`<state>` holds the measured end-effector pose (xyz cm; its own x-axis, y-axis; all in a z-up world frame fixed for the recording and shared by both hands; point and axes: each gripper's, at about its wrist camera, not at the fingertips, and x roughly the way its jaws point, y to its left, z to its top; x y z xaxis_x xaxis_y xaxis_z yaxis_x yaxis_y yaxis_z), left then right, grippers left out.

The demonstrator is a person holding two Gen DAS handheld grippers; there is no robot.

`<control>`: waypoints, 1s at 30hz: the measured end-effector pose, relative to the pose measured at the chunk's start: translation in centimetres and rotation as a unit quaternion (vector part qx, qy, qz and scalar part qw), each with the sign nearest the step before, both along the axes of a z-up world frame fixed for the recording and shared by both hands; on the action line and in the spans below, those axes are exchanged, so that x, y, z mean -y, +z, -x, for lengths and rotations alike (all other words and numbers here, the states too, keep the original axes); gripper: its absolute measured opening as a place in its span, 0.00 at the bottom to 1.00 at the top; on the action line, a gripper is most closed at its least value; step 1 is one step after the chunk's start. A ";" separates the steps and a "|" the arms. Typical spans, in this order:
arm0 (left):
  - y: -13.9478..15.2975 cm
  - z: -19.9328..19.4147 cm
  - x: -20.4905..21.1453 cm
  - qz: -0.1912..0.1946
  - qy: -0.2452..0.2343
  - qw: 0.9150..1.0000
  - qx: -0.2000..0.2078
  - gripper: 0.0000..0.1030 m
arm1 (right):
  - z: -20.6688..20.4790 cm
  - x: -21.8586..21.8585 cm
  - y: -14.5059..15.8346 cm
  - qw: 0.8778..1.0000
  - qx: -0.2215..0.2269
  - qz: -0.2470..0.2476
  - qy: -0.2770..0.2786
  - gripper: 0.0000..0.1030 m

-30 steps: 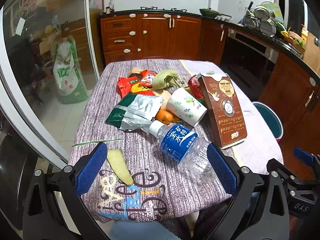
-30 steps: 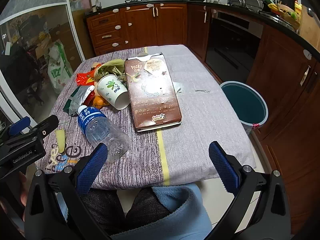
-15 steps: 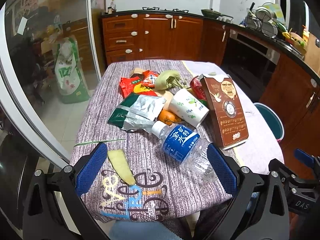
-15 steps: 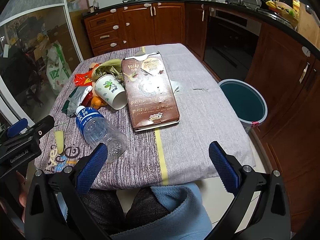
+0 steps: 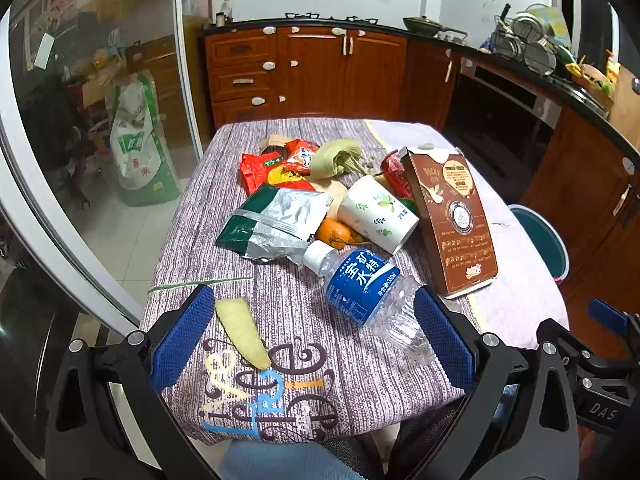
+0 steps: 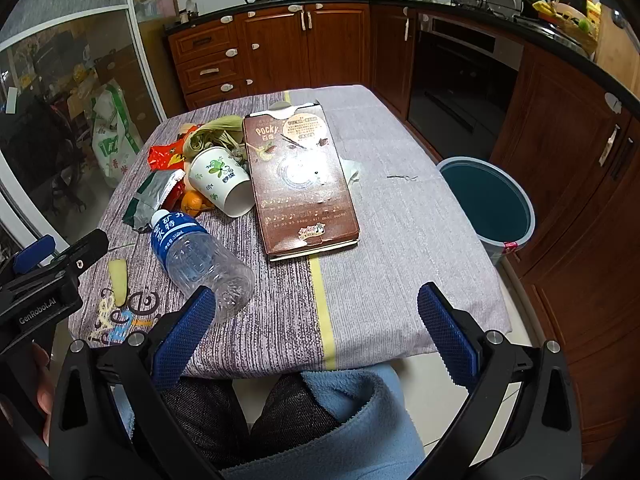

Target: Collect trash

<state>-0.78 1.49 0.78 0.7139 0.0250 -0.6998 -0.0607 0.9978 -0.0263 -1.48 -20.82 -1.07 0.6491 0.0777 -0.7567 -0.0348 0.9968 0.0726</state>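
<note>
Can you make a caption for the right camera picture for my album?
Open right gripper faces a table with a water bottle, Pocky box, paper cup; teal bin beside.

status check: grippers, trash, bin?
Left gripper and right gripper open, empty. Clear plastic water bottle with blue label lies nearest, untouched. Brown Pocky box flat on the table. Teal bin on the floor, open.

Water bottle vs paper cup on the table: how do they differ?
The water bottle is clear plastic with a blue label; the paper cup is opaque white with green leaf prints. The bottle is capped with a white lid; the cup's mouth is open. The bottle lies apart from the trash heap, nearer the table's front edge; the cup rests against the heap and beside the Pocky box. Both lie on their sides, and neither is held.
</note>
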 end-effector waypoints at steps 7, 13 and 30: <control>-0.2 0.1 -0.3 0.000 0.001 1.000 -0.005 0.96 | 0.0 -0.1 -0.1 1.000 -0.001 0.000 0.001 0.94; -0.6 0.0 0.0 0.000 -0.001 1.000 -0.009 0.96 | 0.0 0.0 -0.1 1.000 -0.002 0.000 0.000 0.94; -0.9 0.1 0.8 0.003 -0.003 1.000 -0.016 0.96 | -0.3 0.3 0.1 1.000 0.000 -0.005 -0.003 0.94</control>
